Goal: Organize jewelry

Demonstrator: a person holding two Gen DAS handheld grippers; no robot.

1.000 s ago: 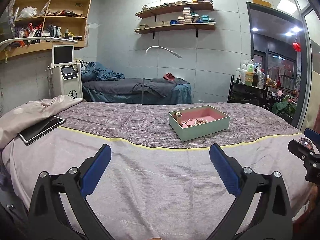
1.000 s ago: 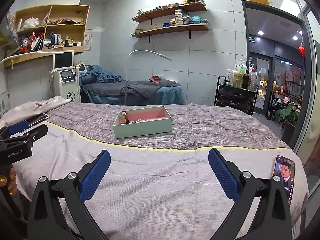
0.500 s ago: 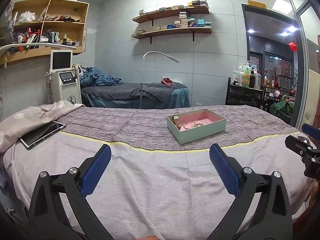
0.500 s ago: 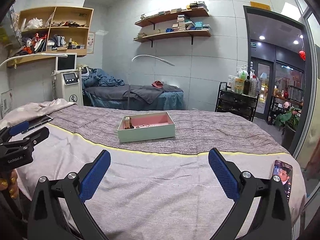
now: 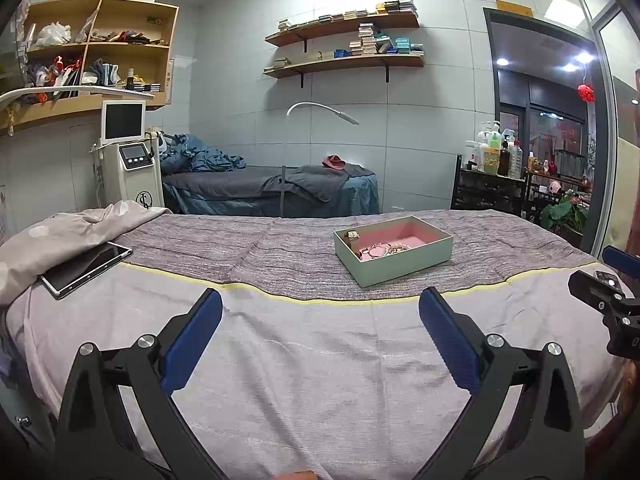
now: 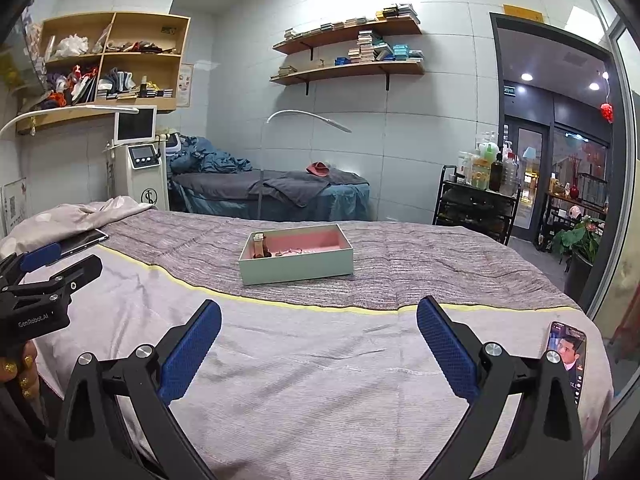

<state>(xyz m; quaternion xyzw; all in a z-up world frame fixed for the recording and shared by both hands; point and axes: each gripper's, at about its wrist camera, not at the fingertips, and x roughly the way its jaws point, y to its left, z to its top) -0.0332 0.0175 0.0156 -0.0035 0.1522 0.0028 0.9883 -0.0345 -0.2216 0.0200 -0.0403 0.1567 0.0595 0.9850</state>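
Both the left claw [image 5: 320, 312] and the right claw [image 6: 319, 312] hang spread wide and empty above the bed [image 5: 304, 344], while the pale green, pink-lined jewelry box [image 5: 394, 256] holding bracelets [image 5: 382, 249] rests on the bed's grey throw at about 1 o'clock from the left claw.

The box [image 5: 394, 268] looks like matte green card with pink lining; bedspread [image 5: 280, 248] is rough woven cloth, tablet [image 5: 86, 266] screen glossy.
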